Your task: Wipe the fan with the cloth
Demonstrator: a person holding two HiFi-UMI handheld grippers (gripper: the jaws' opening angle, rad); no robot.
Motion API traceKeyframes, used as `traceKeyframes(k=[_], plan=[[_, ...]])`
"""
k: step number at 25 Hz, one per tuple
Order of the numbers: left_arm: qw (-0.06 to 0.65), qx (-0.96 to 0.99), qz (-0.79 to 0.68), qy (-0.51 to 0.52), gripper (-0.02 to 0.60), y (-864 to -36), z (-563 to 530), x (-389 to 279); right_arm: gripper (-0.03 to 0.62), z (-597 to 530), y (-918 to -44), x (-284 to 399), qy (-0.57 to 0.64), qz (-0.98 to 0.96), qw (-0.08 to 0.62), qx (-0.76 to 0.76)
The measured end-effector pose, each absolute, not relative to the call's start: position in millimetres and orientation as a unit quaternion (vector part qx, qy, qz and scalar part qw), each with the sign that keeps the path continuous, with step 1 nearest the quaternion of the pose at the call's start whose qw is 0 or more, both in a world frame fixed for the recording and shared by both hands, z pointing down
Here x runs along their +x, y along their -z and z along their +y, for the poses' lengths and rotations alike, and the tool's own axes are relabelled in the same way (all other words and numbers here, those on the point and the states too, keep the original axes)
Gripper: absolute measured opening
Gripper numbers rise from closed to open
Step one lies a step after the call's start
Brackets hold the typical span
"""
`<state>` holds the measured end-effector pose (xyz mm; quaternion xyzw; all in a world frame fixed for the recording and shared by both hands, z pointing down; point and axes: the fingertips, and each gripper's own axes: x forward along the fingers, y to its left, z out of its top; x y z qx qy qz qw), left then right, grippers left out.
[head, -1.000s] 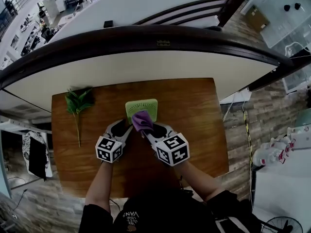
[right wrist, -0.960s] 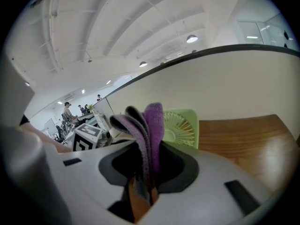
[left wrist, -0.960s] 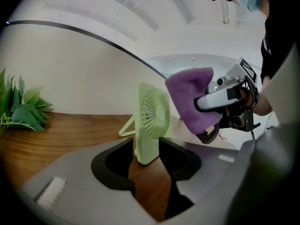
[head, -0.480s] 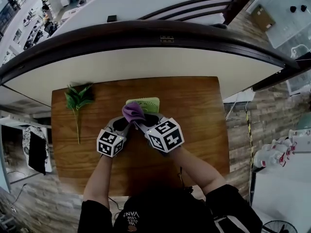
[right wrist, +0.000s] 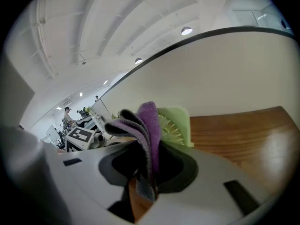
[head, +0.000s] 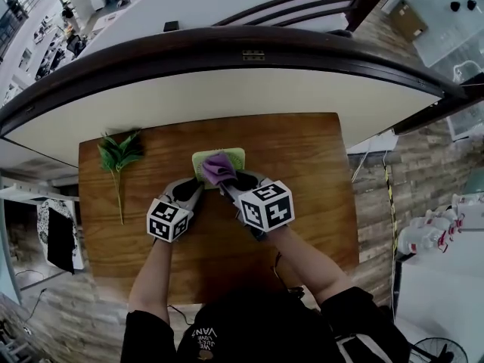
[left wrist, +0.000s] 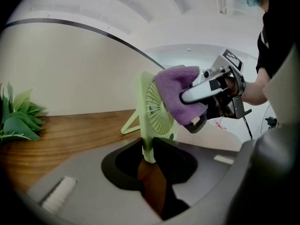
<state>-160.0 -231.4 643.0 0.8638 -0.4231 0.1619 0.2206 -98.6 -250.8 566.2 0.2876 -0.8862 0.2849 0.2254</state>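
– Three views, then. What is the head view showing?
– The left tongs (head: 193, 191) and right tongs (head: 229, 184) are crowding the green fan (head: 235, 156) at the middle of the wooden table (head: 302, 165). The purple cloth (head: 217, 168) is covering most of the fan, so the jaw tips are proving hard to make out there. A leafy sprig (head: 117, 153) is lying well apart at the left.
– And the left gripper view?
– Its jaws are clamping the lower edge of the fan (left wrist: 157, 109), which is standing upright. The cloth (left wrist: 176, 95) is pressing on the grille, carried by the right tongs (left wrist: 199, 108).
– The right gripper view?
– Those jaws are pinching the bunched cloth (right wrist: 149, 125), which is blocking all but a sliver of the fan (right wrist: 180, 123).
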Motion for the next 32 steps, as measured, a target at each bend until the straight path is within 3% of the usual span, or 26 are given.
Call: traceKeyframes(k=[18,30,32], plan=[[0.225,0.866,-0.41,-0.179,0.084,-644,-231,-159,0.107,-257,-573,-17,-0.301,-0.844,0.215,0.388],[0.214,0.844,-0.466,-0.159,0.106,-630,-204,-175,0.107,-211,-587,-105,-0.258,-0.888,0.257,0.281],[0.214,0.841,-0.475,-0.149,0.071,-625,-195,-177,0.107,-209,-594,-118,-0.251,-0.89,0.268,0.269]])
